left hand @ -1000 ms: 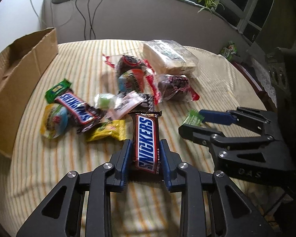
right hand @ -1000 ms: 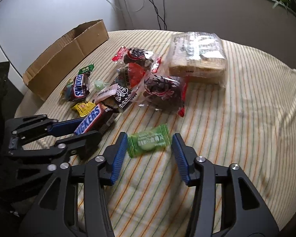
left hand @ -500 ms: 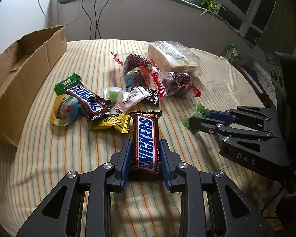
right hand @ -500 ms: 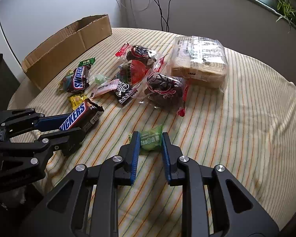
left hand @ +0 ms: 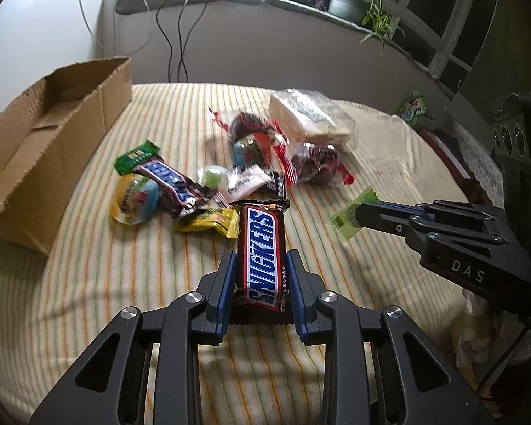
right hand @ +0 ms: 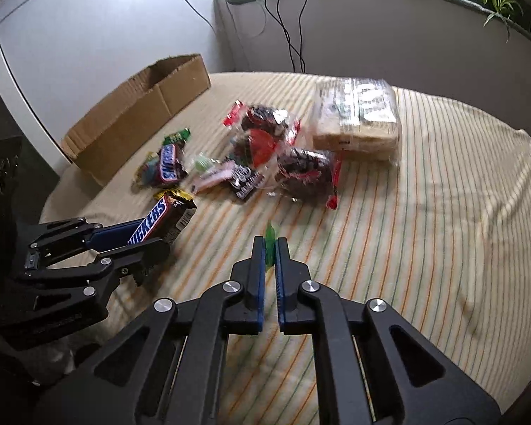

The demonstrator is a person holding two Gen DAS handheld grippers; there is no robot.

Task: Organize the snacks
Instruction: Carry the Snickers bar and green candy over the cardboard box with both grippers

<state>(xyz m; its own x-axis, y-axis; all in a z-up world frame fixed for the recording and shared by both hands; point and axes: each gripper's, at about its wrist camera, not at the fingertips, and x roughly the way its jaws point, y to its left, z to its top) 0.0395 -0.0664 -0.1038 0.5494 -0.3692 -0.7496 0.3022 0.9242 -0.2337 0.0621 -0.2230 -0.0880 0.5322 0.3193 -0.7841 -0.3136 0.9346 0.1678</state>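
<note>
The right gripper (right hand: 269, 244) had just closed its jaws on the green candy (left hand: 350, 214) and raised it off the counter (right hand: 424, 219); the left gripper (left hand: 262, 265) kept the Snickers bar (left hand: 263, 251) clamped, both apparently ready for the cardboard box (left hand: 53, 131)

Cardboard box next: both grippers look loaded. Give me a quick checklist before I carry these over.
1. Left gripper clamped on the brown Snickers bar: ok.
2. Right gripper shut on the small green candy wrapper: ok, pinched thin at the tips.
3. Green wrapper lifted off the striped tablecloth: cannot tell.
4. Open brown cardboard box has free space: ok.
5. Path to the box free of the loose snack pile: not ok, pile lies between.
</note>
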